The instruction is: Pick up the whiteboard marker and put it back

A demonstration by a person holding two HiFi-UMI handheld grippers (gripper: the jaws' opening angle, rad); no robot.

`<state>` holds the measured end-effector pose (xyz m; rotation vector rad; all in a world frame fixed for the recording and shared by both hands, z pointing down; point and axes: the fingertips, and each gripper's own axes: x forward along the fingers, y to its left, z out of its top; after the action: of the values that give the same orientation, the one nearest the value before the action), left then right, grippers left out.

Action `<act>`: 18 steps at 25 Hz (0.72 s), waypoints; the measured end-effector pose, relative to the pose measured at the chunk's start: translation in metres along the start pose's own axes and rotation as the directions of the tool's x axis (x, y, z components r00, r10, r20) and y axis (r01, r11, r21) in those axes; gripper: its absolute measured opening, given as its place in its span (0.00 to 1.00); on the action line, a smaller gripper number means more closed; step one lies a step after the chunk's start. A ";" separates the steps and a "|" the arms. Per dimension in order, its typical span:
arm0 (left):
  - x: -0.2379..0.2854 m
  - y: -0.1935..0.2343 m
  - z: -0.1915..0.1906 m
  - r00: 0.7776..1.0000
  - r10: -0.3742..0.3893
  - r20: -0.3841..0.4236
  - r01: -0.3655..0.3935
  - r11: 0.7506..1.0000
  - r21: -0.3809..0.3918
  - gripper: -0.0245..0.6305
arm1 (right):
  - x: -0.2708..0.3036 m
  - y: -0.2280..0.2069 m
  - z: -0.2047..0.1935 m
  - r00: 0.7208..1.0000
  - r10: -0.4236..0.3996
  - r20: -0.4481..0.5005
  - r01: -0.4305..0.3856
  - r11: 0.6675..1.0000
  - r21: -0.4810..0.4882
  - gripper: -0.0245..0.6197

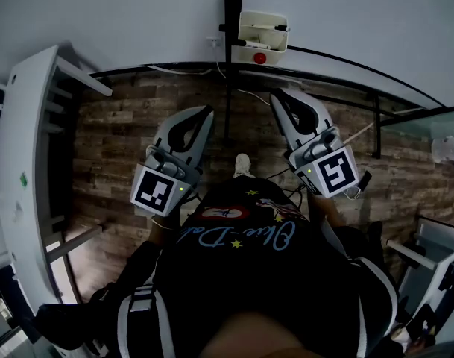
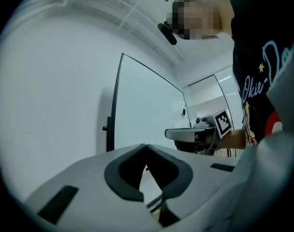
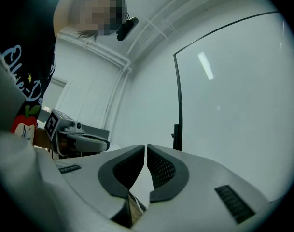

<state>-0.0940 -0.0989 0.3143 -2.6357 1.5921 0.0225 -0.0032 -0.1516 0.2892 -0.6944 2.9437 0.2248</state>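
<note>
Brown wood-plank flooring (image 1: 115, 125) filled the head view beneath a person in a dark printed top, who held both tools up at chest height. At far left ran the edge of a white desk (image 1: 21, 162).

Next came the left gripper (image 1: 206, 112), its dark-padded jaws pressed tip to tip with nothing between them. Its own view looked toward a whiteboard (image 2: 147, 115).

Ahead, between the two tools, a small white holder (image 1: 264, 43) was mounted on the pale surface. A thin dark shape lying on top of it looked like the whiteboard marker (image 1: 271, 27), though it was too small to be sure.

The right gripper (image 1: 275, 95) likewise had its jaws drawn together, only a hairline slit between them, gripping nothing.

I judged that the pickup had not yet begun. The next move called for one gripper to reach forward to the holder, spread its jaws, and close on the marker's barrel.
</note>
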 end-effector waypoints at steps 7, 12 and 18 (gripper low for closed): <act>0.026 0.015 -0.001 0.999 0.024 -0.024 -0.024 1.000 0.011 0.04 | 0.015 -0.028 -0.009 1.000 0.011 0.002 -0.011 1.000 0.009 0.11; 0.043 0.022 -0.006 0.999 0.037 -0.035 -0.036 0.999 0.016 0.04 | 0.023 -0.043 -0.021 1.000 0.020 -0.022 -0.020 1.000 0.000 0.11; 0.061 0.031 -0.013 0.998 0.043 -0.039 -0.043 0.999 0.009 0.04 | 0.029 -0.058 -0.036 0.998 0.021 -0.066 -0.023 0.999 -0.031 0.12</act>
<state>-0.0931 -0.1678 0.3231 -2.6114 1.6577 -0.0339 -0.0054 -0.2220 0.3136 -0.6859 3.0175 0.2561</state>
